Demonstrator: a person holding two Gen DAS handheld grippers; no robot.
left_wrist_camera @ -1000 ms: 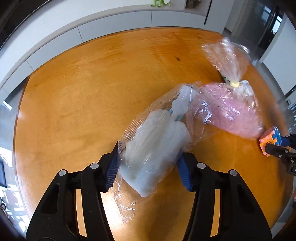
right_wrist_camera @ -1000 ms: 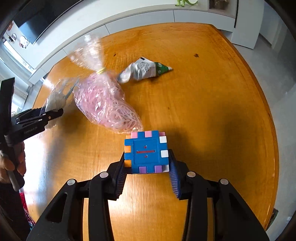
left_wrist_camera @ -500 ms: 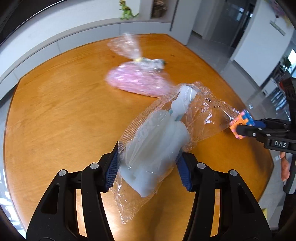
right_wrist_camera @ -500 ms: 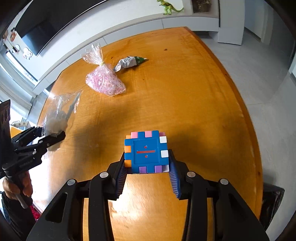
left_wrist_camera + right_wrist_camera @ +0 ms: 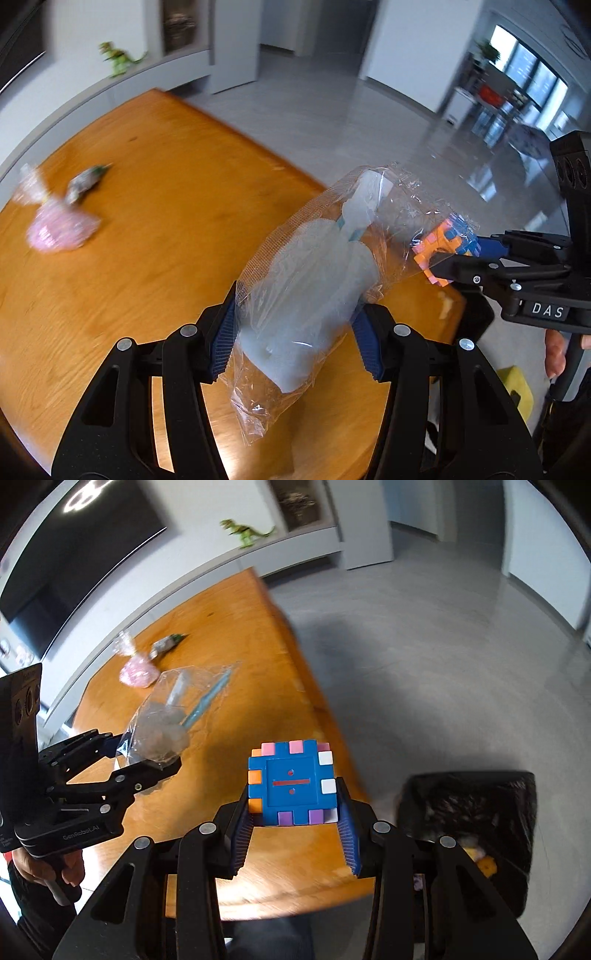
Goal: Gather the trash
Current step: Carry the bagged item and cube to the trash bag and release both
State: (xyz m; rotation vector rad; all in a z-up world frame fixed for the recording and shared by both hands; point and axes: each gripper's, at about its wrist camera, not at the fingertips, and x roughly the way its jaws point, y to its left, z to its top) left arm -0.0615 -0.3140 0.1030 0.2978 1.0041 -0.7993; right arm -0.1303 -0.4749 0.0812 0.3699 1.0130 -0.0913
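1. I see a glossy orange wooden tabletop (image 5: pixel 236 635) on a grey tiled floor, with a black-lined bin (image 5: pixel 476 823) just past its near corner.
2. My left tongs (image 5: pixel 295 332) are clamped on a crinkly clear plastic bag (image 5: pixel 310 280) of pale lumps, its long axis pointing up and away to the right.
3. My right tongs (image 5: pixel 295 830) grip a blocky blue cube (image 5: pixel 293 782) above the tabletop edge.
4. A pink bag (image 5: pixel 59 229) and a wrapper (image 5: pixel 86 181) lie far back on the tabletop.
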